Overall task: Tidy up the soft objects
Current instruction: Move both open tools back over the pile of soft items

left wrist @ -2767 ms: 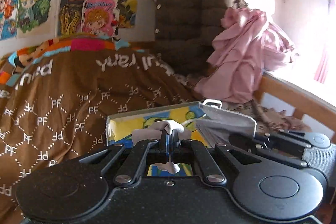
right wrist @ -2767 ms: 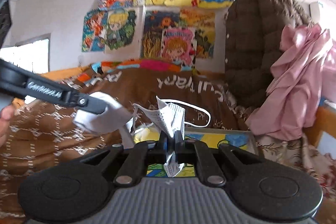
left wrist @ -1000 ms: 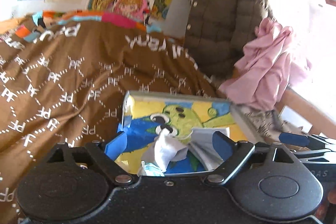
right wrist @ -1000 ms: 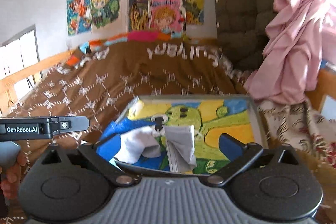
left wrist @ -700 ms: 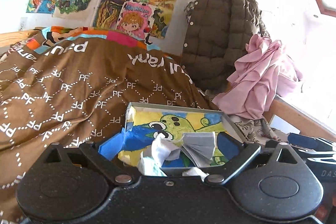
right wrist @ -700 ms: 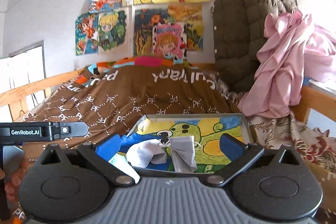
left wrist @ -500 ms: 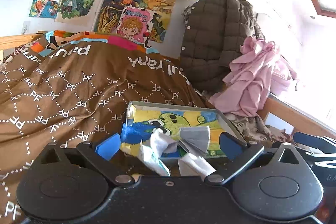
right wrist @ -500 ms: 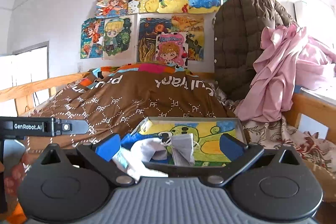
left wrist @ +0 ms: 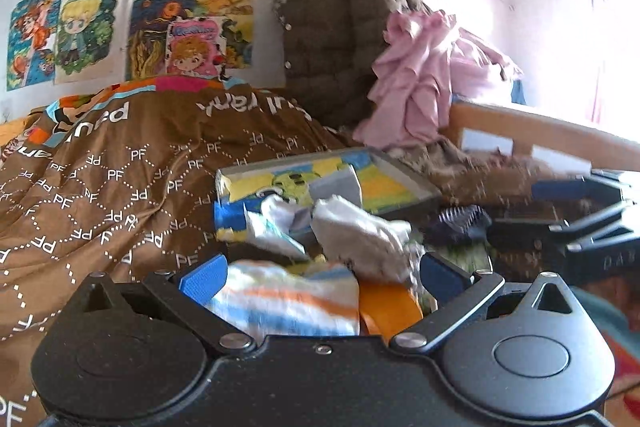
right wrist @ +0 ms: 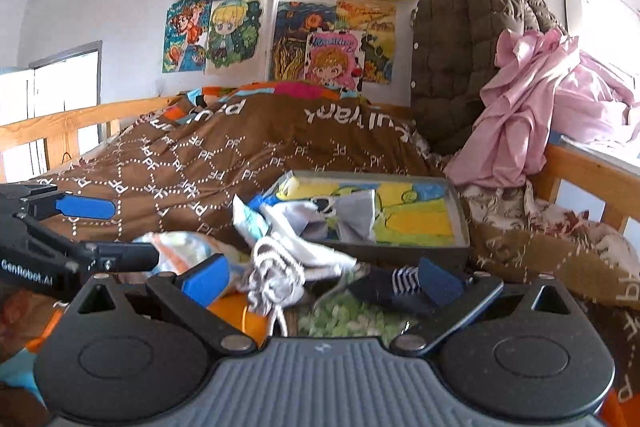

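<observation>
Left gripper point(left wrist: 312, 277) is spread wide over a striped cloth point(left wrist: 284, 301); a white sock point(left wrist: 356, 231) lies just beyond, near the box point(left wrist: 404, 183). Right gripper point(right wrist: 322, 277) is also spread, holding nothing, above a dark striped sock point(right wrist: 394, 285) beside a grey-white sock point(right wrist: 276, 277).

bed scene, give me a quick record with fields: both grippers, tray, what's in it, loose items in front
left gripper: open, empty
right gripper: open, empty
tray: cartoon-print, on the brown quilt
in tray: grey folded cloth, white cloth at its near-left edge
loose in front: striped towel, navy striped sock, grey-white sock
</observation>
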`<state>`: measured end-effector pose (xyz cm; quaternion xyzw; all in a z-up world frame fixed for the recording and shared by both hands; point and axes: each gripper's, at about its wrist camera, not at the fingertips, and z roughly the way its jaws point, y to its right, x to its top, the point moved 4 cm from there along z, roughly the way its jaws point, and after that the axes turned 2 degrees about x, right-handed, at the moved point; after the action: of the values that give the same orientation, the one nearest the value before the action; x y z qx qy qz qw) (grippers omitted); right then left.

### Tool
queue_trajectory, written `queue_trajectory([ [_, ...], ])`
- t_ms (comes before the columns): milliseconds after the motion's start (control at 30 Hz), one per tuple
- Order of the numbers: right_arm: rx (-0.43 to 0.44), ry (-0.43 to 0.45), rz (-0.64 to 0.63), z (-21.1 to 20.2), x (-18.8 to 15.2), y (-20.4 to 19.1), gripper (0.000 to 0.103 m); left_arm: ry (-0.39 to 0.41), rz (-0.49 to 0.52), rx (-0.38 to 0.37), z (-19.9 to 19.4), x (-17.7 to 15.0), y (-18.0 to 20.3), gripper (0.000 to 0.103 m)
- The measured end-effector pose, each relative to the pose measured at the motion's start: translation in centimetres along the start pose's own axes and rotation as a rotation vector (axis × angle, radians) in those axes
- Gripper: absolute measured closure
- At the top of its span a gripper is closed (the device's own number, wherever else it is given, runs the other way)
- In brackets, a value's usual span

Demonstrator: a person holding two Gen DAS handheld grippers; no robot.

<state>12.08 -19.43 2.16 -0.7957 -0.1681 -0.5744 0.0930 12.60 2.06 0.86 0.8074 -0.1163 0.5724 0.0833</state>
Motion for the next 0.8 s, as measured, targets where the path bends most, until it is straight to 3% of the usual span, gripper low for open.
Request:
queue_trajectory([
  [500, 0.063, -0.107, -0.038, 0.2, -2.9, -1.8, 0.0, -0.137, 0.032, 0.05, -1.4, -3.5, -0.2, 0.001],
  [800, 0.1, -0.136, -0.061, 0.7, -3.7, -3.0, 0.0, -0.169, 0.034, 0.078, -1.3, -3.9, -0.8, 0.001],
])
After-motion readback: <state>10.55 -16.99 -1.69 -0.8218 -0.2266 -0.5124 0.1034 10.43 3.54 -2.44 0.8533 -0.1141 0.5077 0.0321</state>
